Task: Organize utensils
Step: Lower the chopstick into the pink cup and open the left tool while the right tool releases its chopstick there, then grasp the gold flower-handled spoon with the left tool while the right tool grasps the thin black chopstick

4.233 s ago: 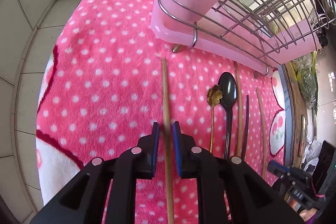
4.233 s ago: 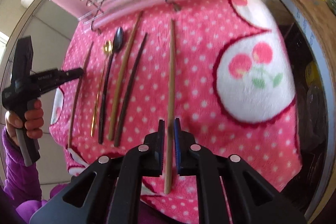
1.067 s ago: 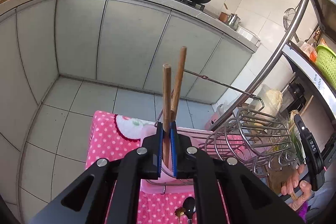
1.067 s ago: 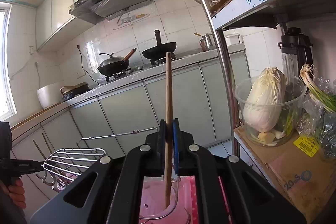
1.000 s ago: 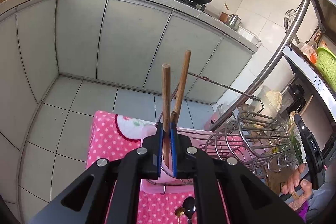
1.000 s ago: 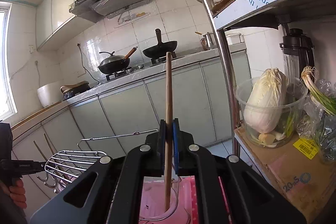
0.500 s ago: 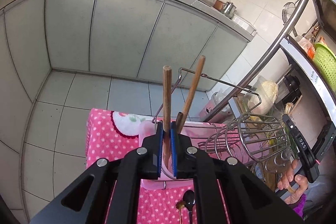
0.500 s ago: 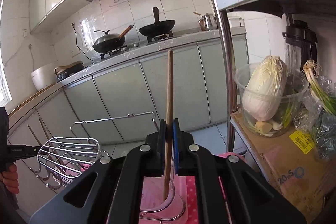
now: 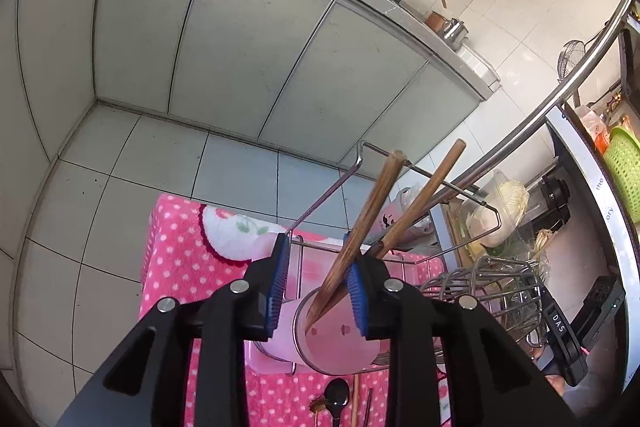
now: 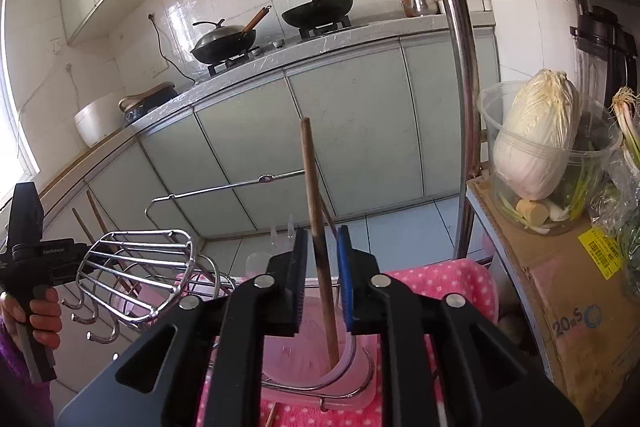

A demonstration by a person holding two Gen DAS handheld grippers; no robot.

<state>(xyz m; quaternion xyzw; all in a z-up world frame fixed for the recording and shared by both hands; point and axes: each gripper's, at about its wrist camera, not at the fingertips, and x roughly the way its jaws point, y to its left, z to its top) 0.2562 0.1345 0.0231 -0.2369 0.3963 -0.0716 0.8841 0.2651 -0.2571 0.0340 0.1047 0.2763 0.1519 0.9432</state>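
Observation:
My left gripper (image 9: pixel 316 287) hangs over a pink cup (image 9: pixel 340 343) at one end of the wire rack. Its jaws are opening. A wooden chopstick (image 9: pixel 372 203) stands in that cup between them, tipped toward the right finger and free of the left pad, beside a second chopstick (image 9: pixel 424 191). My right gripper (image 10: pixel 322 267) is over another pink cup (image 10: pixel 304 351), jaws opening too. A chopstick (image 10: pixel 314 203) stands in it between the pads and touches neither. A black spoon (image 9: pixel 336 393) and a gold spoon (image 9: pixel 318 405) lie on the pink dotted cloth (image 9: pixel 180 267).
A wire dish rack (image 10: pixel 140 267) spans the gap between the two cups. A shelf post (image 10: pixel 460 107) rises at the right, next to a cabbage tub (image 10: pixel 536 155) on a cardboard box (image 10: pixel 568 299). A hand (image 10: pixel 40 319) holds the left gripper. Kitchen cabinets stand behind.
Both grippers' jaws have parted from the chopsticks that they held shut half a second ago. The left chopstick has tipped to the right. Both views have tilted down toward the cups.

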